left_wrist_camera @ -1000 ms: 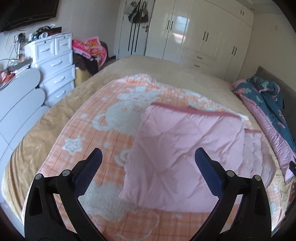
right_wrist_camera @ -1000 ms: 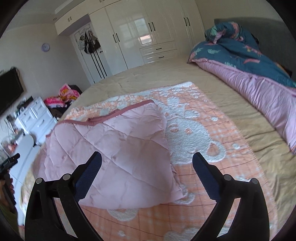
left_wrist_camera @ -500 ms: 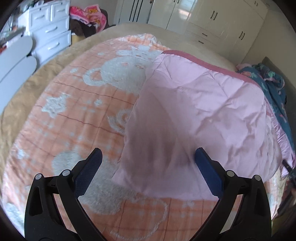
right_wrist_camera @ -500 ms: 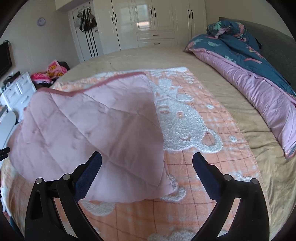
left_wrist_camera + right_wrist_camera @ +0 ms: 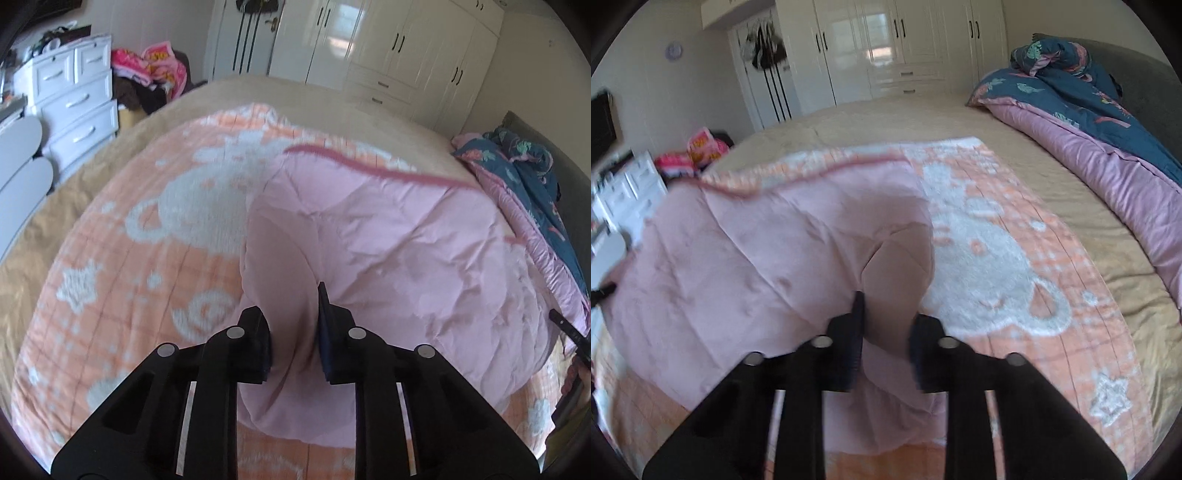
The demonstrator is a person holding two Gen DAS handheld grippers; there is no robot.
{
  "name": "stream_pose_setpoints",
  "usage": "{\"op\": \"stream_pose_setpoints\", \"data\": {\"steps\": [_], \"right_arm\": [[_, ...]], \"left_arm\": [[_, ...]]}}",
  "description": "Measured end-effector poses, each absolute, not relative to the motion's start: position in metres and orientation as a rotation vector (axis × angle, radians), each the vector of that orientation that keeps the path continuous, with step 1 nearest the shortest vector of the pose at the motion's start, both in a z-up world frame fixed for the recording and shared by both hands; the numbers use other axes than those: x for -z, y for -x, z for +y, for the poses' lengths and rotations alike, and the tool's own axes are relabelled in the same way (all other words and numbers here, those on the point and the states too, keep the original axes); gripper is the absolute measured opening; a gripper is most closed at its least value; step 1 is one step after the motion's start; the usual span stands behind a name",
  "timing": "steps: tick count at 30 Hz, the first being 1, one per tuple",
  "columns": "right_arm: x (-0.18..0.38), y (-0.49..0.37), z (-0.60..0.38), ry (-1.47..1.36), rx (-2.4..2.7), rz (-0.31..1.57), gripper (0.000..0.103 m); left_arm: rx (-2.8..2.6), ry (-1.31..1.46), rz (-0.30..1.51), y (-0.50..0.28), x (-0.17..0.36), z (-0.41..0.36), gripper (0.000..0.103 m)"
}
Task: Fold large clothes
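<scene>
A folded pink quilted garment (image 5: pixel 399 258) with a darker pink trim lies on an orange blanket with white bears (image 5: pixel 147 240) spread on the bed. My left gripper (image 5: pixel 293 325) is shut on the garment's near left corner, the fabric bunched between the fingers. The garment also shows in the right wrist view (image 5: pixel 757 266). My right gripper (image 5: pixel 886 332) is shut on its near right corner, the cloth pinched and puckered there. Both corners are lifted a little off the blanket.
A blue and pink duvet (image 5: pixel 1089 122) is heaped along the bed's right side by the grey headboard. White drawers (image 5: pixel 74 107) and a pile of clothes (image 5: pixel 147 70) stand left of the bed. White wardrobes (image 5: pixel 905 48) line the far wall.
Both grippers were open above the garment; they have come down onto its near corners and shut on the fabric, which now bunches between the fingers.
</scene>
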State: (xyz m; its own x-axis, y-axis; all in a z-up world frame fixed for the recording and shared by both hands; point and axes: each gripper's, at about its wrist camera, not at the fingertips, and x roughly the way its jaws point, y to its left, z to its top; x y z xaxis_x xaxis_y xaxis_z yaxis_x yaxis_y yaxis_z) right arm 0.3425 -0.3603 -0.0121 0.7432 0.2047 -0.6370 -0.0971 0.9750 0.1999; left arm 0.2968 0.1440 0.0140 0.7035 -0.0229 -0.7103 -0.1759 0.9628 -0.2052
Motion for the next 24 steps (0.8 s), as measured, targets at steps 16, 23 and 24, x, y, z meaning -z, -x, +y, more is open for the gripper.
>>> {"op": "stream_pose_setpoints", "data": {"steps": [16,23,24], "right_arm": [[0.016,-0.406,-0.368,-0.268,-0.046,0.72,0.012],[0.032,-0.413,-0.366,-0.231,-0.026,0.77,0.012],[0.035,-0.414,-0.366,-0.236,-0.02,0.782,0.012]], "left_arm": [[-0.148,0.227,0.795,-0.367,-0.016,0.148,0.012],[-0.161,0.225,0.819,-0.378,-0.005,0.148,0.013],[-0.162,0.225,0.822,-0.379,-0.003,0.148,0.013]]}}
